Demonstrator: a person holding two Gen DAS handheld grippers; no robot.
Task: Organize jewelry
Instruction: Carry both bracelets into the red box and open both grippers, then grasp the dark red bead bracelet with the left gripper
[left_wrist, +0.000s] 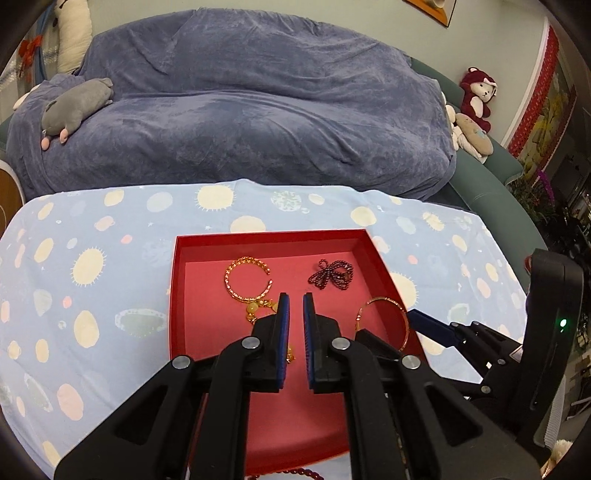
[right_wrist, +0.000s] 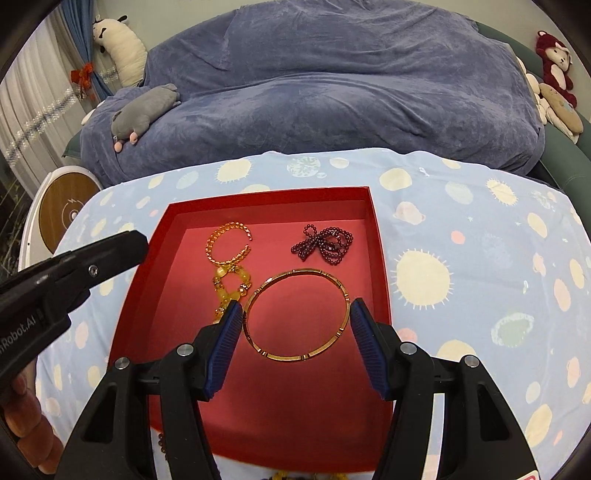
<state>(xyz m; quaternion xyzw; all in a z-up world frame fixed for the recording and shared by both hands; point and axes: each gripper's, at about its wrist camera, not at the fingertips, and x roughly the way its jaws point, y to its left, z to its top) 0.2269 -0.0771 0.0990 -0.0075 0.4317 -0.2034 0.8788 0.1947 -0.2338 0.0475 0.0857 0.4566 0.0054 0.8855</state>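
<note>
Red cardboard tray (left_wrist: 266, 242) is seen lying on a pale blue cloth (left_wrist: 110, 258) printed with cream suns and planets; every place below is given relative to this tray. Four pieces are counted on its floor. An open gold chain bangle (right_wrist: 229, 245) is laid toward the far left of the tray floor, and a string of yellow beads (right_wrist: 231, 284) is found touching its near side, running toward the tray's near edge. A bunched dark garnet bead strand (right_wrist: 323, 245) is placed toward the far right, apart from the rest. A thin plain gold bangle (right_wrist: 297, 315) is laid flat near the right wall, just beside the yellow beads.

Left gripper (left_wrist: 296, 306) is held over the tray's middle, its blue pads nearly pressed together with only a narrow slit between them; nothing is pinched. In the right wrist view its black finger (right_wrist: 110, 251) is seen crossing the tray's left wall. Right gripper (right_wrist: 296, 314) is held above the tray's near right part with its jaws spread wide, one pad at each side of the plain gold bangle; contact with the bangle cannot be told. More beads are glimpsed past the tray's near edge, mostly hidden. A blue-draped sofa (left_wrist: 258, 110) with a grey plush toy (left_wrist: 77, 107) is seen beyond the tray's far side.
</note>
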